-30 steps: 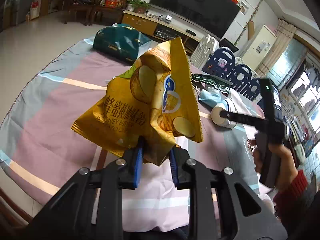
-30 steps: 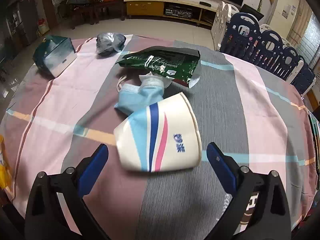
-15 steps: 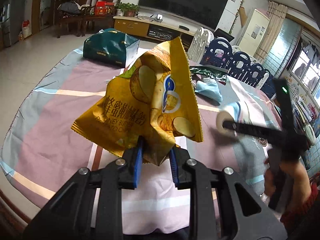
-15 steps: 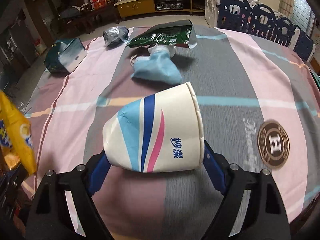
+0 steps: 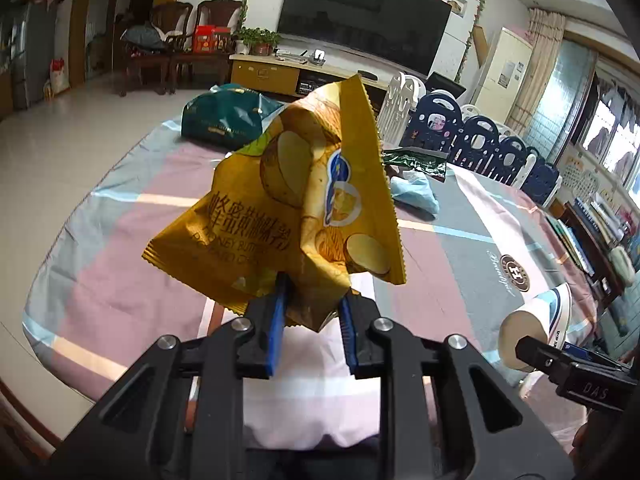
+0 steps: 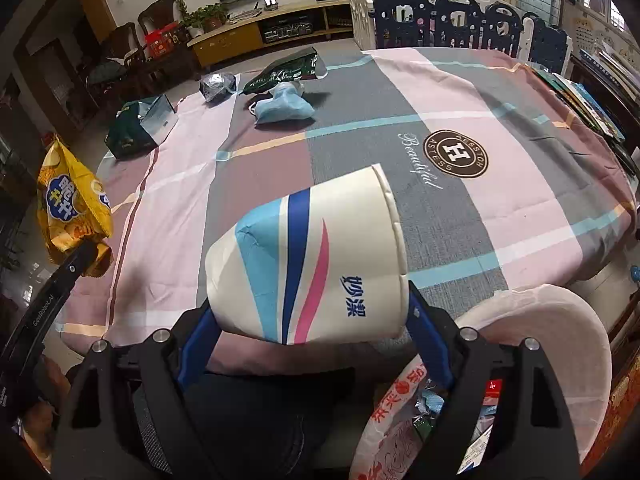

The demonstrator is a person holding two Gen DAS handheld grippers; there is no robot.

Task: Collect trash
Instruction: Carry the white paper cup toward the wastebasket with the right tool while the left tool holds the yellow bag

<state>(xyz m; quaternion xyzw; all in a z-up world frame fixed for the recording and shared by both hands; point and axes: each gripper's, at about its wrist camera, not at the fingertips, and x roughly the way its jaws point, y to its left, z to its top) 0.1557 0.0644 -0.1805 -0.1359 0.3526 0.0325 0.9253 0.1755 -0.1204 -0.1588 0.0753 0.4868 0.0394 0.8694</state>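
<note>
My left gripper (image 5: 311,312) is shut on a crumpled yellow chip bag (image 5: 296,208) and holds it above the near edge of the table; the bag also shows at the left of the right wrist view (image 6: 72,204). My right gripper (image 6: 312,320) is shut on a white paper cup (image 6: 308,264) with blue and pink stripes, lying sideways, held past the table's near edge. The cup also shows at the lower right of the left wrist view (image 5: 536,328). A white plastic trash bag (image 6: 532,344) with litter inside hangs open just right of the cup.
On the striped tablecloth (image 6: 500,140) lie a blue face mask (image 6: 284,108), a green foil packet (image 6: 284,70), a crumpled grey wrapper (image 6: 216,86) and a dark green box (image 6: 140,128). Blue and white fencing (image 6: 460,16) stands behind the table.
My right gripper closed on the paper cup, lifted it off the table and drew it back toward the near edge beside the trash bag. My left gripper kept holding the chip bag.
</note>
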